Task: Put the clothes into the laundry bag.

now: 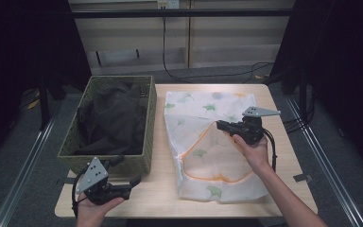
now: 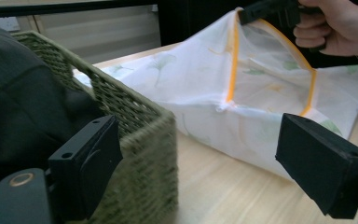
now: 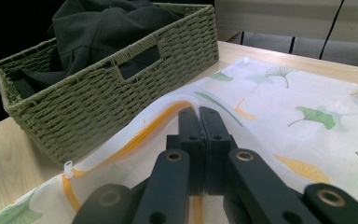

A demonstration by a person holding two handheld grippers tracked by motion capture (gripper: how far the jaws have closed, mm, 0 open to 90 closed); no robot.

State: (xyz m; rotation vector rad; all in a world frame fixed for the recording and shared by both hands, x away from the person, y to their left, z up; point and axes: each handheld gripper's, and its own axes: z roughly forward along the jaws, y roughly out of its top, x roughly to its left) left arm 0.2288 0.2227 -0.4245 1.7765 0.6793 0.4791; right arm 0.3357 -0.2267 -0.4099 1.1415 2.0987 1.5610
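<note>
Right gripper: jaws pressed together on the orange-trimmed edge of the white laundry bag, lifting that edge up and so holding the mouth of the bag open like a tent; pinch seen plainly in the right gripper view, trim running out from between the black jaws; bag itself flat on the table, just to the right of the woven basket.

Left gripper: jaws wide apart, nothing between them; hovering at the near corner of the basket, touching neither the wicker nor the cloth, as far as visible.

Dark garment: lying bundled inside the basket, well below the rim on the near side, heaped higher toward the far side.

Progress, judged from this: bag opened and held ready, so first part done; garment not yet gripped, not yet lifted, not yet put into the bag; closing of the bag also left. Probably an early stage, with most of the work ahead.
</note>
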